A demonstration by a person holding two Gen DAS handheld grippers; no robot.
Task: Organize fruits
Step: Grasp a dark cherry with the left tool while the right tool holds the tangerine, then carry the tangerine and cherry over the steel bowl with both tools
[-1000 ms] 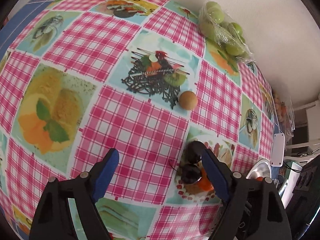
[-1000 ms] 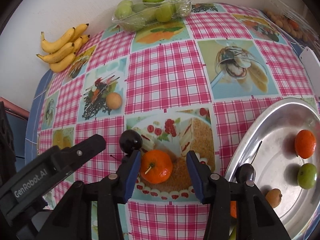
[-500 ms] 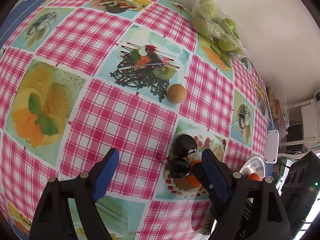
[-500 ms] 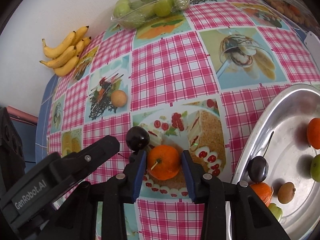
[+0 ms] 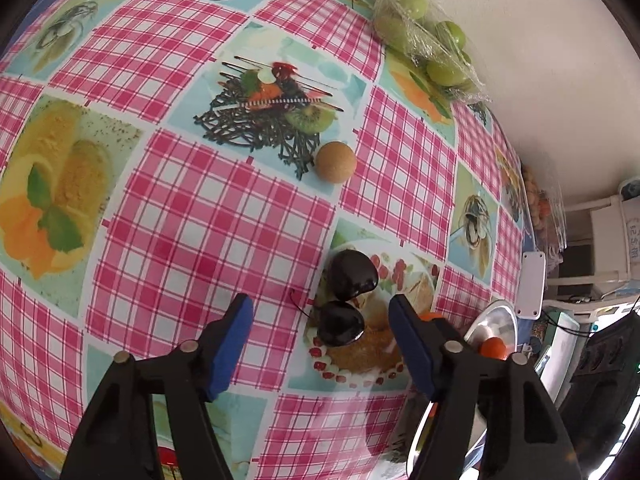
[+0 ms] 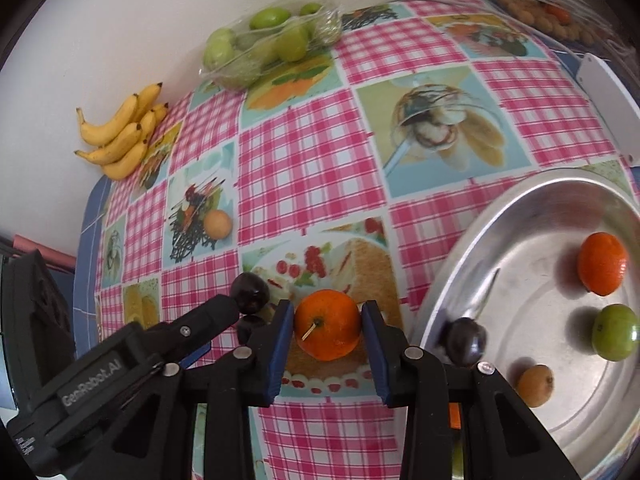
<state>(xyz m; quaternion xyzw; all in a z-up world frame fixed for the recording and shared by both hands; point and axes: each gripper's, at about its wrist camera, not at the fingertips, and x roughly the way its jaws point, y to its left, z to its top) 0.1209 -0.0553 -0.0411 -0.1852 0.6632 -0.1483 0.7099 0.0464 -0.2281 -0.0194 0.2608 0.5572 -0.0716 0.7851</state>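
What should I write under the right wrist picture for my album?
Right gripper squeezing a round orange tangerine beside a shiny metal tray of fruit.

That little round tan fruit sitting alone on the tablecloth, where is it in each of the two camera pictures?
Left wrist view: the tan fruit lies just above centre, at the lower right corner of the printed dark-nest dessert.
Right wrist view: the same fruit lies at middle left, right of that print.
Shared landmark: the wrapped tray of green fruit by the wall.

Both wrist views steep, close; share tablecloth (image 5: 208, 240), plums (image 6: 251, 291).
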